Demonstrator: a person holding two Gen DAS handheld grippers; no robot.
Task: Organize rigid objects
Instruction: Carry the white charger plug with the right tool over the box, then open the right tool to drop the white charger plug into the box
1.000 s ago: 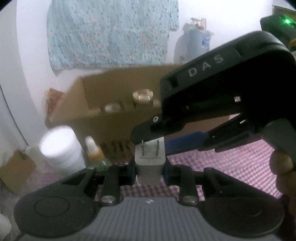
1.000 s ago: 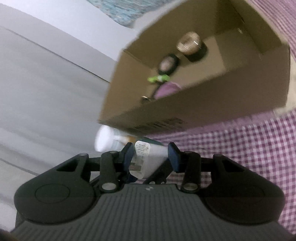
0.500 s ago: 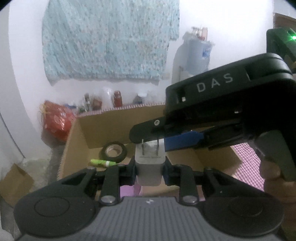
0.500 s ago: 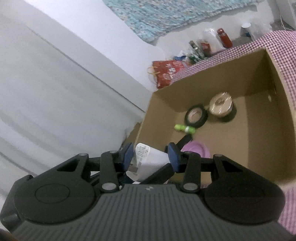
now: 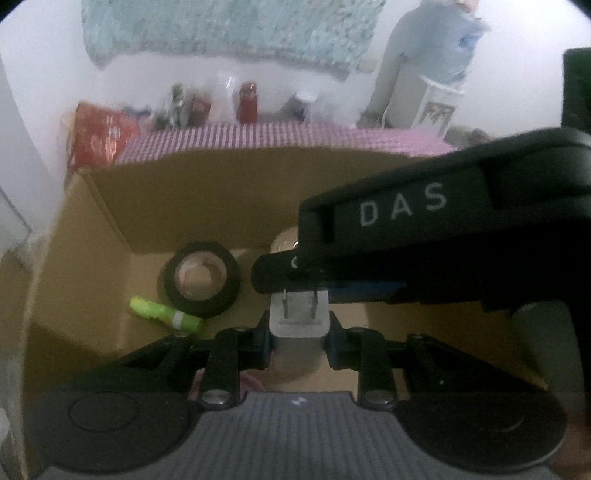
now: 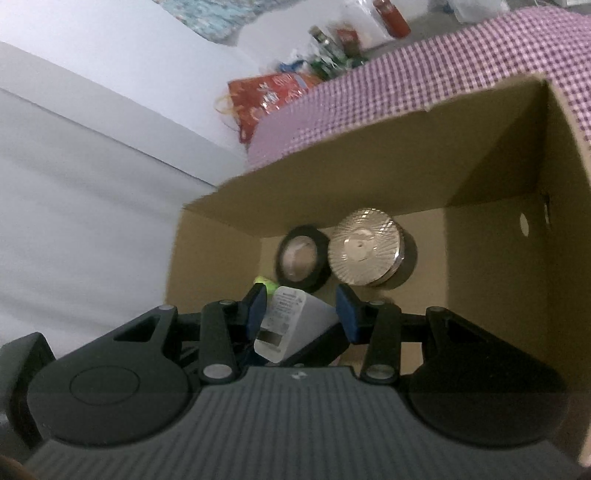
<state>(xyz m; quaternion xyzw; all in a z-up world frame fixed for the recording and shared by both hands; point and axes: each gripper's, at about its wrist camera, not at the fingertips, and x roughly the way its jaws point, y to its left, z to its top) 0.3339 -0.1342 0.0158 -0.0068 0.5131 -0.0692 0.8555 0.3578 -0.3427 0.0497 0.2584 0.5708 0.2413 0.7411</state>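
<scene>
My left gripper [image 5: 298, 334] is shut on a white plug charger [image 5: 298, 325], prongs pointing forward, held over the open cardboard box [image 5: 192, 192]. My right gripper [image 6: 300, 314] straddles the same charger [image 6: 291, 323]; its blue pads stand either side of it, with a gap on the right. Its black body [image 5: 424, 236] crosses in front of the left view. In the box lie a black tape roll [image 5: 201, 278], a green marker [image 5: 164, 312] and a shiny round tin [image 6: 364, 251].
The box stands on a purple checked cloth [image 6: 406, 74]. Behind it are a red bag [image 5: 99, 133], small bottles [image 5: 247, 103] and a white wall with a teal cloth [image 5: 229, 29]. A pink lid [image 5: 251, 382] shows under the left gripper.
Both grippers have moved forward and tilted down over the box with the charger. The box interior now fills both views.
</scene>
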